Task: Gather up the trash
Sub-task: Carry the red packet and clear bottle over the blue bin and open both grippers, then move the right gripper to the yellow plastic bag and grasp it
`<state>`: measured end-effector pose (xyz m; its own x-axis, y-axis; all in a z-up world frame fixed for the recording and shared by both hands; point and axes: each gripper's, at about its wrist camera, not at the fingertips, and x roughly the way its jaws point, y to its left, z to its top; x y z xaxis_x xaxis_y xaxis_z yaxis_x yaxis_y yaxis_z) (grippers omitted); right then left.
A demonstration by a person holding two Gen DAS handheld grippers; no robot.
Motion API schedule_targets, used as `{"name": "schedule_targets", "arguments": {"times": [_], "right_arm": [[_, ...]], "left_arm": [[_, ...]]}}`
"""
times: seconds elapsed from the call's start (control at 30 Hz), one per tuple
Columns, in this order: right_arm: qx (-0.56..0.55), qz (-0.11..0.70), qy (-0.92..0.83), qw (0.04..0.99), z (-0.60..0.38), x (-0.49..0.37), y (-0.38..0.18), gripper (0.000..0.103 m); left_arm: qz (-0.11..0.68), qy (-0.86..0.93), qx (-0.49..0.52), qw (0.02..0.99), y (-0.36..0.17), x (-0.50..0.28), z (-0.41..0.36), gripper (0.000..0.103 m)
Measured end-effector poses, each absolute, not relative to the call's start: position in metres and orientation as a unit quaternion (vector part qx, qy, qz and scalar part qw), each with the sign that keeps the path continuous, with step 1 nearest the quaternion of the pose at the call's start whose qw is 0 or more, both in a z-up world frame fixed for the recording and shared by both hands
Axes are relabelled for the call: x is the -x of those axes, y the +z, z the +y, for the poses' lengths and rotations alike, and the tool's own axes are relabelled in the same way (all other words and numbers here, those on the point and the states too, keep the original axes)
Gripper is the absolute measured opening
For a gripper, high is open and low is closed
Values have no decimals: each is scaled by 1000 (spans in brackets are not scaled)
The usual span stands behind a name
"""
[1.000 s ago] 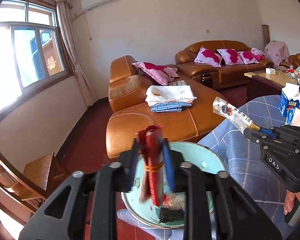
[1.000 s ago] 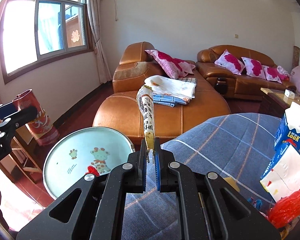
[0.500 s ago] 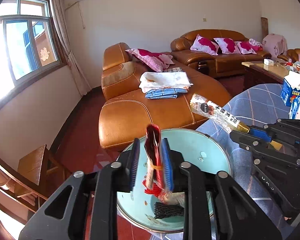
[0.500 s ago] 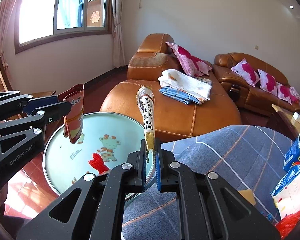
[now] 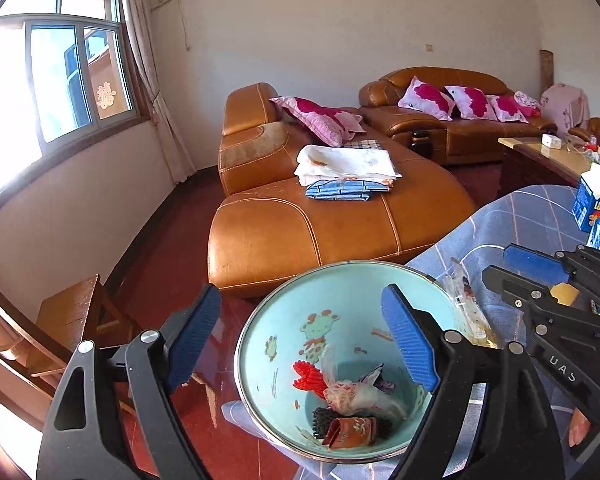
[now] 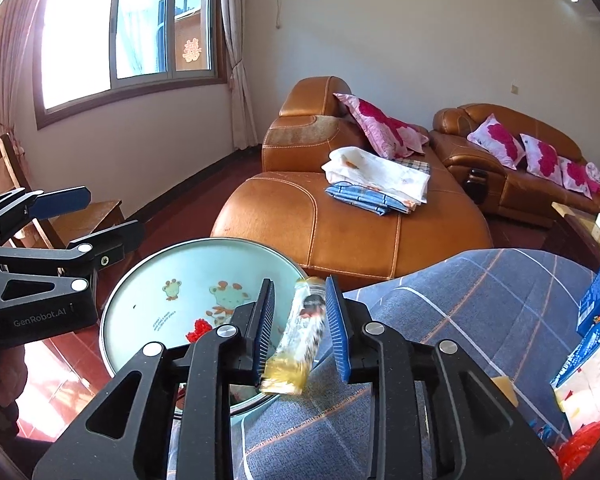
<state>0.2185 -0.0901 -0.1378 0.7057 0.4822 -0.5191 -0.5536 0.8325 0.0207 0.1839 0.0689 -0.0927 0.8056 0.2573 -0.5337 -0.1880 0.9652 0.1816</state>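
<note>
Left gripper point(image 5: 300, 344) has just been opening, fingers wide above the basin point(image 5: 284, 308), nothing between them; the red wrapper point(image 5: 352, 432) lies at the basin's bottom. Right gripper point(image 6: 300, 332) has also just been opening, the clear wrapper point(image 6: 300, 340) loose between its fingers at the basin's rim.

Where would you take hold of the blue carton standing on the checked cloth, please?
Probably across the flat side walls of the blue carton, at mid-height, below its opened white top, which looks easy to crush. Come in level over the bare checked cloth; other packaging crowds its other side.
</note>
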Motion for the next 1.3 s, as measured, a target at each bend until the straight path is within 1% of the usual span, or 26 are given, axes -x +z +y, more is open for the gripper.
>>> {"name": "schedule_targets", "arguments": {"times": [0.2,0.33,0.43,0.5,0.57,0.63,0.67,1.0,1.2,1.3], "right_arm": [[51,241,268,931,-99,-217,-133,27],[41,246,257,934,-103,-220,-133,29],[28,232,224,946,-111,-218,-130,29],[21,233,198,952,-119,-217,-128,33],[23,238,176,955,-127,-213,-126,38],[16,239,160,958,-138,-207,-122,42],[13,240,153,959,-144,-204,-120,46],[8,253,78,964,-223,-147,-110,55],[-15,285,5,958,-292,-110,-123,55],[-25,307,-3,951,-313,-97,-135,55]], "left_arm": [[302,136,-60,942,-99,-188,75,85],[308,146,-62,938,-101,-189,78,87],[296,150,-71,941,-99,-186,77,87],[293,145,-71,942,-96,-184,73,89],[289,138,-71,945,-95,-183,67,94],[290,125,-75,946,-95,-183,58,95],[293,116,-76,946,-96,-183,52,95],[302,5,-106,947,-102,-165,-29,95],[301,-56,-130,943,-105,-152,-85,95],[307,-76,-134,939,-109,-147,-102,95]]}}
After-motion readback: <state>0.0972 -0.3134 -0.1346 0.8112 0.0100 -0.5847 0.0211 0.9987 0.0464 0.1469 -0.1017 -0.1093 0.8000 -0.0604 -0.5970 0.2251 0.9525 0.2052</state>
